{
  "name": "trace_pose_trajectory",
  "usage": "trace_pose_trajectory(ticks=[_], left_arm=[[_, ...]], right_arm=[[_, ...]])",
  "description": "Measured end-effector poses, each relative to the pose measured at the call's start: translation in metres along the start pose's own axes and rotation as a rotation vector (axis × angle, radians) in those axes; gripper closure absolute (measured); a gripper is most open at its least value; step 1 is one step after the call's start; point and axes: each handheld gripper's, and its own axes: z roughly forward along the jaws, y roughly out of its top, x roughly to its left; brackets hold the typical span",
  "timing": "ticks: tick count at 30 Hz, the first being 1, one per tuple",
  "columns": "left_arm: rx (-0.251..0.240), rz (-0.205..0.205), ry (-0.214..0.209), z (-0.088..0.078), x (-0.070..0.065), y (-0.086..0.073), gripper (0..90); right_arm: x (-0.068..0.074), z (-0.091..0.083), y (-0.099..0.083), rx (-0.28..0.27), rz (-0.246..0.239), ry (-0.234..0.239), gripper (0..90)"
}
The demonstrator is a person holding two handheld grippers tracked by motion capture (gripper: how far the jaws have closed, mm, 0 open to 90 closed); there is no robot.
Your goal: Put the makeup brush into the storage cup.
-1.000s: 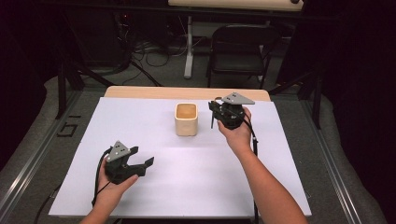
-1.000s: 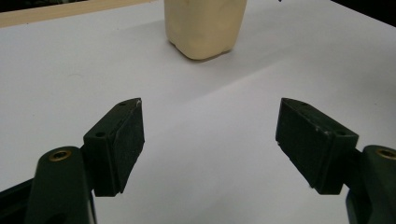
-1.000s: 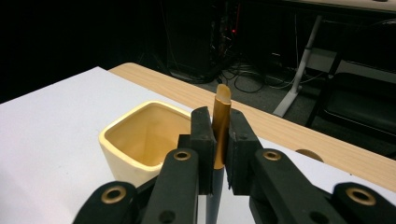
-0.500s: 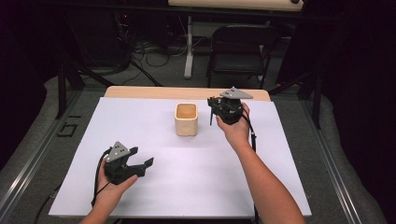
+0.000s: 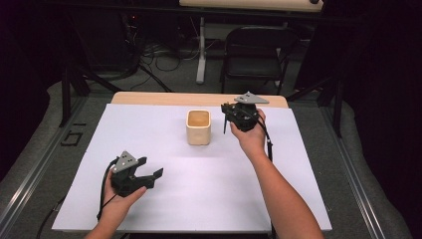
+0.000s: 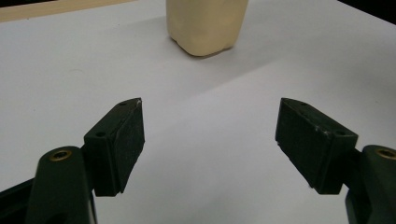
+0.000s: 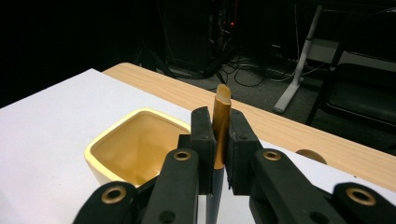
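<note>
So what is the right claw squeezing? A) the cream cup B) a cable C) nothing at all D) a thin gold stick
D: in the right gripper view, the right claw is shut on a thin gold stick that stands up between its jaws, with the cream cup sitting apart beside it on the table.

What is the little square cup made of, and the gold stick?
The square cup looks like glazed ceramic: cream, thick rounded rim, glossy amber inside. The gold stick in the right hand-held gripper looks like metal or shiny plastic, smooth with a soft sheen; I can't tell which.
</note>
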Motion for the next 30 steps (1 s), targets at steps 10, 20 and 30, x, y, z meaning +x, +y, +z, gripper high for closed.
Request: trace_pose_trajectory(ticks=[10, 20, 30], left_arm=[[0.002, 0.001, -0.002, 0.001, 0.000, 0.000, 24.3], [0.002, -0.001, -0.002, 0.001, 0.000, 0.000, 24.7], [0.011, 0.001, -0.006, 0.001, 0.000, 0.000, 25.0]], right_arm=[[0.006, 0.002, 0.009, -0.018, 0.001, 0.013, 83.6], [0.016, 0.001, 0.028, -0.036, -0.026, 0.023, 83.6], [0.026, 0.001, 0.043, -0.055, -0.035, 0.040, 83.6]])
